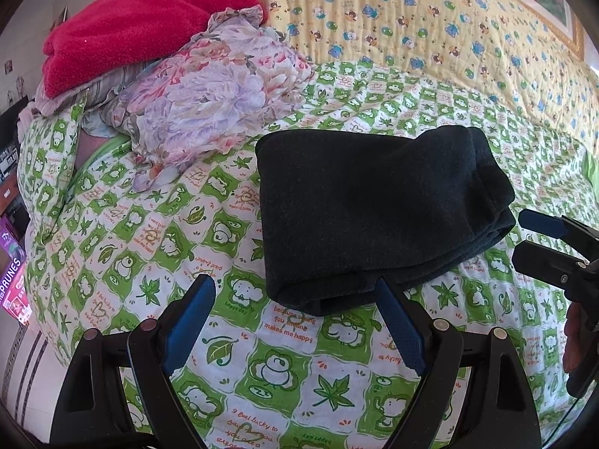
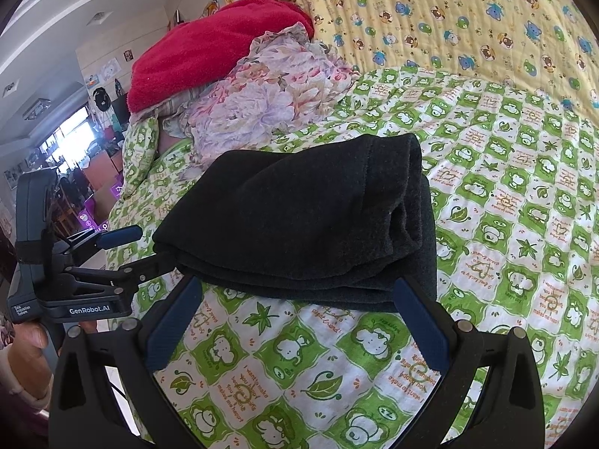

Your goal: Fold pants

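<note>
The dark pants [image 1: 378,217] lie on the green-and-white printed bedspread [image 1: 157,247] as a compact, squarish bundle of several layers, with thick rolled folds showing along the edge toward the right gripper's side and a rounded fold at the near corner. The folding looks essentially complete, so the step in hand is judged to be a release and a last tidy. The left gripper [image 1: 295,318] hovers just short of the near edge with its blue pads spread wide and nothing between them; the right gripper [image 2: 299,318] is likewise wide apart and empty, its far finger just at the bundle's near corner. To finish well, any touch should be a light press or nudge from the sides to square the stacked layers, not a pinch that would drag the top layer and open the folds. The upper layer bulges, so flattening downward would suit it better than pulling. Beyond the bundle a floral cloth [image 1: 209,101] and a red towel [image 1: 138,26] are heaped near the yellow patterned pillow [image 1: 430,22], well apart from the pants.
</note>
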A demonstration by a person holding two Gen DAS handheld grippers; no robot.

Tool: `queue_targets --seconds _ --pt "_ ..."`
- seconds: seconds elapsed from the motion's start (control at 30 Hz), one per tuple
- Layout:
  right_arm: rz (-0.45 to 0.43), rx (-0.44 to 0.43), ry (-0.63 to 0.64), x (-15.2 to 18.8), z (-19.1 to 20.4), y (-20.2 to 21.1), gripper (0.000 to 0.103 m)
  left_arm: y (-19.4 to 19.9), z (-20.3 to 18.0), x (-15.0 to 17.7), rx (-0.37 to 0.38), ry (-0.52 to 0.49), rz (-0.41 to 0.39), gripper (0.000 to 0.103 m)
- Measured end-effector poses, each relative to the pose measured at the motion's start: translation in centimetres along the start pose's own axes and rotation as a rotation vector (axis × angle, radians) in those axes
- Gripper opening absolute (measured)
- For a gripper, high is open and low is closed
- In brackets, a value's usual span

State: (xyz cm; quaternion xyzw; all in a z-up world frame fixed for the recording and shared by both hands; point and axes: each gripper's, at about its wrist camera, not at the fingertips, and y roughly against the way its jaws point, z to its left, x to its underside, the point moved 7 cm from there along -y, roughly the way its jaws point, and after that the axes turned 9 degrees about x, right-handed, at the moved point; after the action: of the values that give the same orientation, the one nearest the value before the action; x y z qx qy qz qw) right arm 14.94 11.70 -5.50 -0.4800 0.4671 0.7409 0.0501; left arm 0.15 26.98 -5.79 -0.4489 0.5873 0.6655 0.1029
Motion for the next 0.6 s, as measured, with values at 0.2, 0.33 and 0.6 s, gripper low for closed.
queue_targets --seconds 0.2,0.33,0.6 --pt "-0.001 -0.003 0.001 -0.03 0.26 -0.10 0.102 -0.05 0.02 -0.03 0.002 0.001 0.001 0.088" --pt "-0.001 -0.003 0.001 -0.02 0.25 -0.09 0.102 -0.07 0.01 -0.08 0.003 -0.001 0.001 0.088" --pt "-0.005 -0.002 0.000 -0.19 0.33 -0.10 0.102 0.31 0.03 -0.07 0.000 0.002 -0.007 0.088"
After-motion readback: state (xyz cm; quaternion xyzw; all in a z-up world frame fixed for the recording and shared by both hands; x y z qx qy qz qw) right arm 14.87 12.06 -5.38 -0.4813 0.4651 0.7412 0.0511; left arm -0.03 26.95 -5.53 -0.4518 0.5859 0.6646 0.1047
